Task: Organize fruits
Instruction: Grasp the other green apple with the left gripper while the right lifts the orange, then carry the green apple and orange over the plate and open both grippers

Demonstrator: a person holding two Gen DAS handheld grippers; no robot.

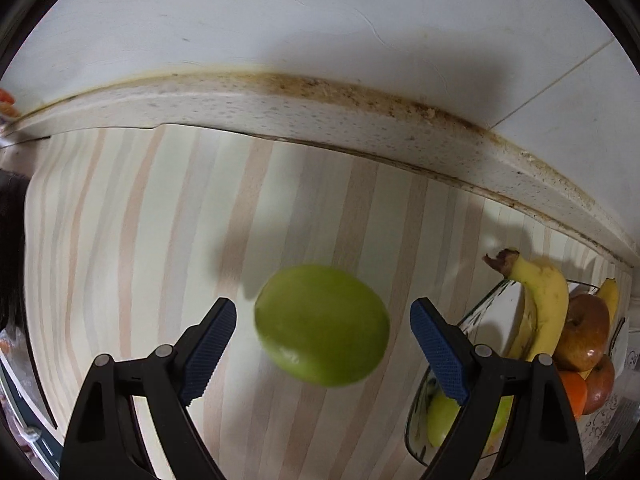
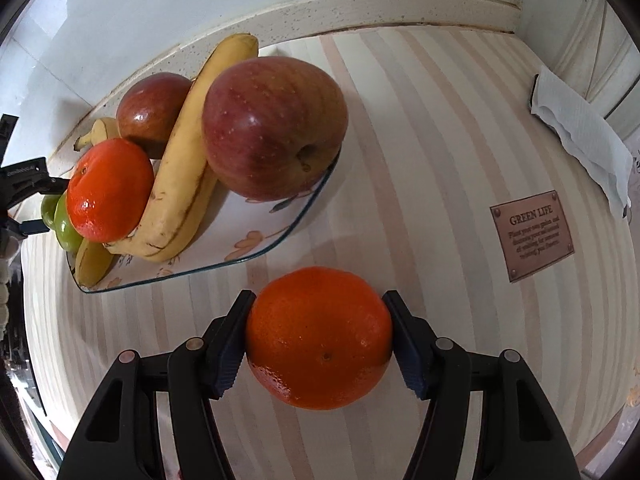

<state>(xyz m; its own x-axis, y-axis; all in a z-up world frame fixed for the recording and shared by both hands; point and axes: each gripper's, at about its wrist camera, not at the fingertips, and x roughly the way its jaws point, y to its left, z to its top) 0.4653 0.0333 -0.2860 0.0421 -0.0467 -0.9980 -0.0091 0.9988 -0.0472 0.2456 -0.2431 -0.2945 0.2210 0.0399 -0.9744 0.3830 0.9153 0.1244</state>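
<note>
In the left wrist view a green apple (image 1: 322, 325) lies on the striped table between the wide-open fingers of my left gripper (image 1: 323, 346), clear of both pads. In the right wrist view my right gripper (image 2: 319, 344) is shut on an orange (image 2: 319, 338), both pads against its sides, just in front of the glass fruit plate (image 2: 256, 254). The plate holds two red apples (image 2: 274, 128), bananas (image 2: 182, 160), another orange (image 2: 109, 189) and a green fruit (image 2: 64, 224). The plate also shows at the right in the left wrist view (image 1: 480, 308).
A raised cream ledge (image 1: 320, 120) and white wall run along the table's far side. A copper "GREEN LIFE" plaque (image 2: 532, 236) and a folded paper towel (image 2: 580, 132) lie to the right. The left gripper's body (image 2: 20, 184) shows at the plate's far left.
</note>
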